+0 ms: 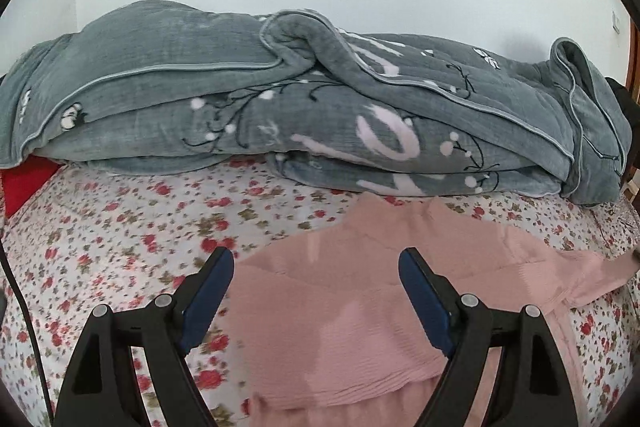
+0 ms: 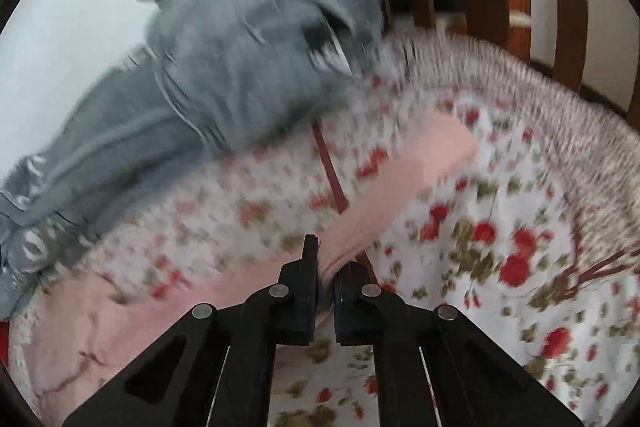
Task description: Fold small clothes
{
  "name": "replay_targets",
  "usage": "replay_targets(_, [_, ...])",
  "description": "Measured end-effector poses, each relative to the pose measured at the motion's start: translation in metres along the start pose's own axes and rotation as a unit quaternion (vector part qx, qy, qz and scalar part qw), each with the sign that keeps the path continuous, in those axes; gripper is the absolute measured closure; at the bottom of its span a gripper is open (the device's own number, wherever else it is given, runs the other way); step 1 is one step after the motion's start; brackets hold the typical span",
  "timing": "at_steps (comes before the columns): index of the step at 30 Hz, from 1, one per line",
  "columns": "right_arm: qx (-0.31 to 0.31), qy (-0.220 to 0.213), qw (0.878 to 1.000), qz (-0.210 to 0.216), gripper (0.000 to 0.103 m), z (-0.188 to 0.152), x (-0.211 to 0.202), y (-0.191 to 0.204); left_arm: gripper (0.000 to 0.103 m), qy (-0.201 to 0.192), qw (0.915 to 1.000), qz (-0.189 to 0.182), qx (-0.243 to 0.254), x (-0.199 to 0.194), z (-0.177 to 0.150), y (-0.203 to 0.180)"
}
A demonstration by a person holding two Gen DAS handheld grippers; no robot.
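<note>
Floral bedsheet (image 1: 120,227), grey quilt (image 1: 280,99) by white wall — left fingers (image 1: 208,291) released, right fingers (image 2: 308,287) clenching pink garment (image 2: 400,179).

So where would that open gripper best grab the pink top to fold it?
Probably the free left edge of the pink top, coming down from above: it lies flat on the floral sheet, so only an edge can be pinched. The left gripper hovers open; the right gripper already pinches the sleeve.

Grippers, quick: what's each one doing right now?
Left tool: open, above the pink top, holding nothing.
Right tool: shut on the pink top's sleeve.
</note>
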State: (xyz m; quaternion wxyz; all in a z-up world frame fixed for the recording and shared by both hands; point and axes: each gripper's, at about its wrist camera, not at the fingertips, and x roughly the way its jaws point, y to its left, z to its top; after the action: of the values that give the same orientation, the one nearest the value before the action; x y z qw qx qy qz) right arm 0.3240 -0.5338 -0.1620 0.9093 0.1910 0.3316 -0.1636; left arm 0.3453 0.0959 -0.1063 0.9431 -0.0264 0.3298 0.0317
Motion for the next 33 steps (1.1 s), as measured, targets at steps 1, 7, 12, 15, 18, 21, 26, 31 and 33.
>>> replay_targets(1, [-0.012,-0.016,1.0,0.003,0.097,0.004,-0.011,0.009,0.019,0.0,1.0,0.001,-0.004,-0.004,-0.003,0.007])
replay_targets(7, [-0.117,-0.117,0.985,0.039,0.097,0.021,-0.089,0.11,0.019,-0.01,0.9996,0.012,-0.024,-0.041,-0.02,0.055])
replay_targets(12, [-0.208,-0.154,0.96,0.109,0.097,0.01,-0.136,0.224,0.019,-0.019,0.9983,0.03,-0.045,-0.071,-0.038,0.112])
replay_targets(15, [-0.255,-0.144,0.941,0.169,0.097,-0.016,-0.148,0.292,0.019,-0.013,0.9973,0.037,-0.062,-0.083,-0.049,0.146])
replay_targets(18, [-0.294,-0.119,0.923,0.219,0.097,-0.058,-0.147,0.357,0.019,-0.011,0.9955,0.048,-0.081,-0.093,-0.06,0.178])
replay_targets(21, [-0.334,-0.083,0.901,0.265,0.097,-0.111,-0.133,0.415,0.019,-0.007,0.9936,0.054,-0.099,-0.098,-0.073,0.205])
replay_targets(26, [-0.42,0.014,0.861,0.286,0.097,-0.213,-0.086,0.477,0.019,0.006,0.9911,0.053,-0.122,-0.099,-0.09,0.231])
replay_targets(31, [-0.473,0.067,0.827,0.294,0.085,-0.267,-0.073,0.489,0.019,0.014,0.9895,0.04,-0.139,-0.094,-0.097,0.24])
replay_targets(33, [-0.491,0.08,0.814,0.298,0.06,-0.275,-0.075,0.494,0.019,0.019,0.9897,0.033,-0.138,-0.089,-0.096,0.236])
